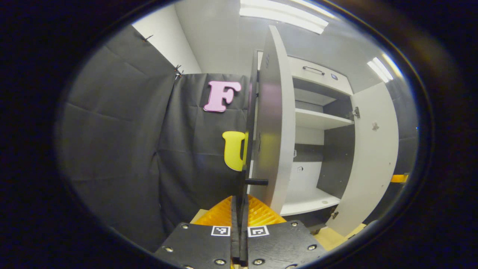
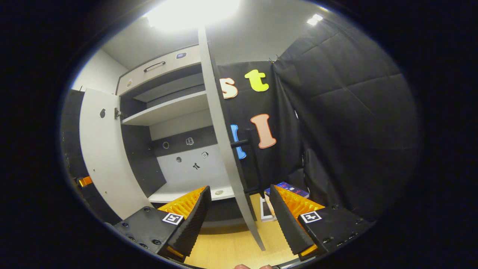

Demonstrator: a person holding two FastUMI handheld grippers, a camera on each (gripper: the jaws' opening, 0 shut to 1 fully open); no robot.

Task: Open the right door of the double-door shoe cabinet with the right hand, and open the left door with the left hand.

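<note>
**Both cabinet doors swung out; one tool clamped at a door edge, the other spread wide**

The shoe cabinet [image 1: 317, 119] stands against the far wall with its shelves exposed. In the left gripper view, the left door [image 1: 274, 123] stands edge-on just ahead of the camera, swung out towards the viewer, and the right door [image 1: 373, 157] hangs open at the far right of the cabinet. A dark bar handle [image 1: 257, 182] sticks out from the left door low down.

The left tool [image 1: 239, 209] has its fingers drawn together with almost no gap. A thin dark edge runs up from between them in line with the door; it seems to be pinching that edge, though the view is too foreshortened to be sure.

In the right gripper view, the right tool [image 2: 239, 216] has its fingers spread wide, with the right door's edge passing between them and touching neither. That door's own handle [image 2: 239, 143] sits higher up.

Both doors look fully opened, so the risks lie in letting go. If the left tool pulls away while clamped, it could drag the door onward and strain the hinge [image 1: 354, 113]. If the right tool shifts sideways, a finger could knock its door and swing it back towards closing.
</note>
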